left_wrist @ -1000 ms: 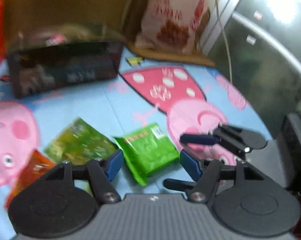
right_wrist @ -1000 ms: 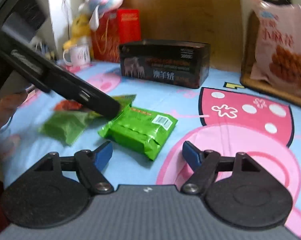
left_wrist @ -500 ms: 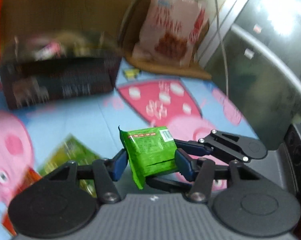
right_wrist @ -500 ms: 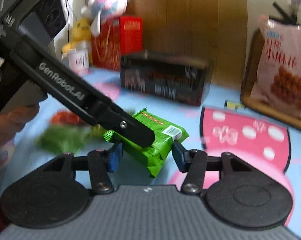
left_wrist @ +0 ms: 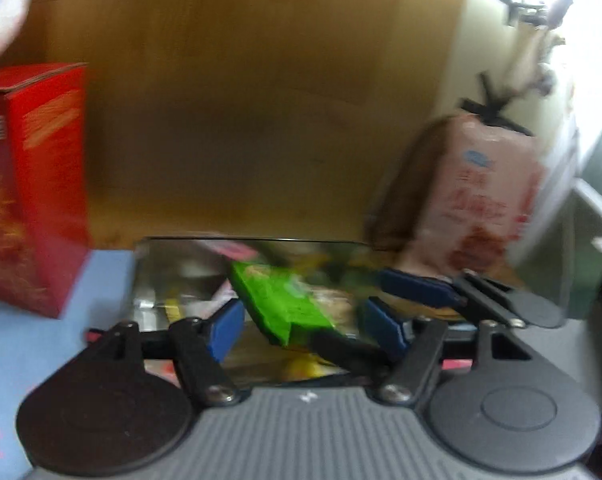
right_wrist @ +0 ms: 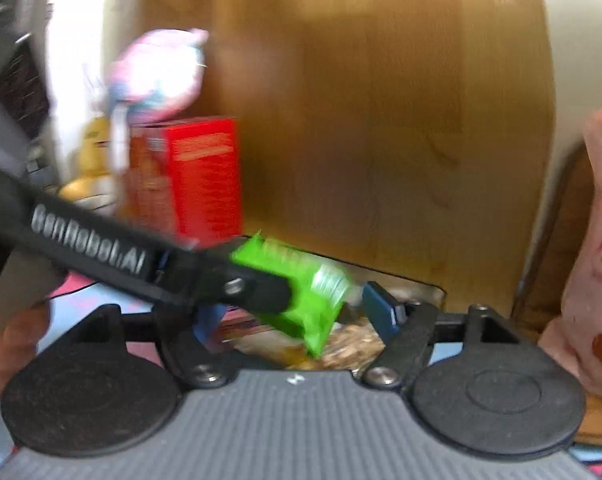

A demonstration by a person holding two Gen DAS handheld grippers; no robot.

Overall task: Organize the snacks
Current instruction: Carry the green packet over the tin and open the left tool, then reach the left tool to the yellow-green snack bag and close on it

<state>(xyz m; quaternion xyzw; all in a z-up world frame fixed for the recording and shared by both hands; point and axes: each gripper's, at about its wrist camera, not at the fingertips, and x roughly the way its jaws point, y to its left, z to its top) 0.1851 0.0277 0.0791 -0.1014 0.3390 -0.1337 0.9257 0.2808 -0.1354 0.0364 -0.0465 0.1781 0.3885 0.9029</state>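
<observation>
Inside the tin (left_wrist: 173, 276), blurred, unreadable snacks (left_wrist: 341, 304).

The bright green snack packet (left_wrist: 279, 300) is up in the air right over the open box (left_wrist: 149, 276), tilted with one corner pointing down. It's a flat crinkly foil pack with a white barcode patch at one end. The box has shiny inner walls and already holds a blurry jumble of other wrapped snacks (right_wrist: 353, 344).
</observation>
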